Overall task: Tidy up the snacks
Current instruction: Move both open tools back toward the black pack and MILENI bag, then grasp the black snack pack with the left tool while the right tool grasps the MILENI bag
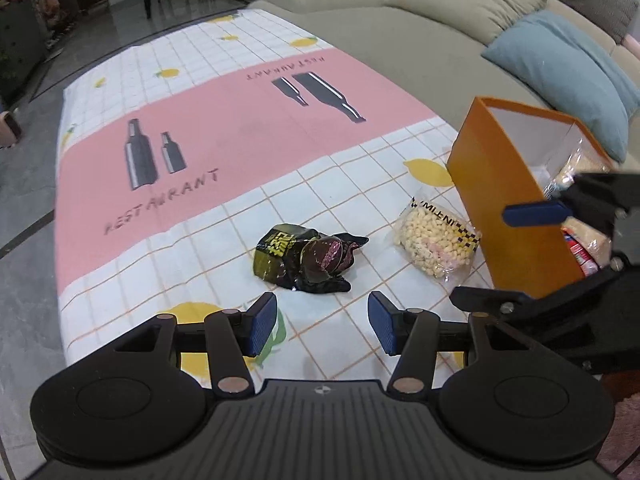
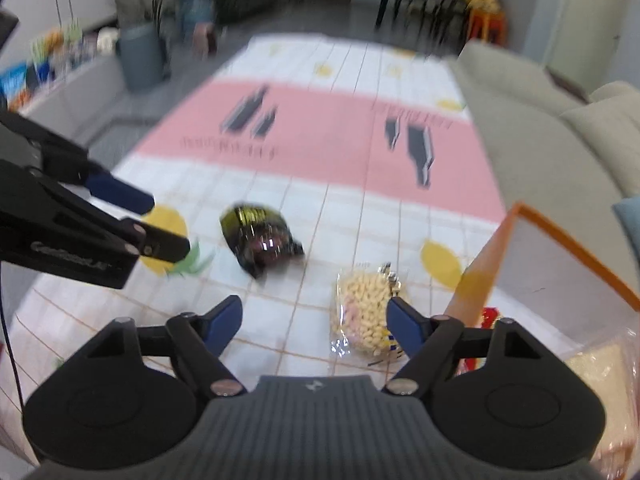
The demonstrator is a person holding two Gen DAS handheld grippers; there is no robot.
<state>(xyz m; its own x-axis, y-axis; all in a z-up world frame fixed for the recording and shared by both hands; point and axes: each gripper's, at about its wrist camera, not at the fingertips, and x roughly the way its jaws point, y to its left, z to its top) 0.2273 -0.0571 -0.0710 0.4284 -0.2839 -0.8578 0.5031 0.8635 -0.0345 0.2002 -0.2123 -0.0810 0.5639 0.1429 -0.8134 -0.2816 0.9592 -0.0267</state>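
standing on the counter (image 1: 192,264) at the right, the orange box (image 1: 496,184) holds several snack packets (image 1: 588,240). just beside it lies a clear puffed-snack bag (image 1: 434,246), and near that a dark wrapped snack (image 1: 306,262). both the left hand-held gripper (image 1: 322,328) and right hand-held gripper (image 2: 316,320) gape wide, holding nothing.

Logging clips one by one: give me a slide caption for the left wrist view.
Open left tool faces a dark snack packet; a clear puff bag lies beside the orange box.

A home living room: beige sofa (image 1: 400,4) with cushions beside a cloth-covered table (image 1: 224,92).
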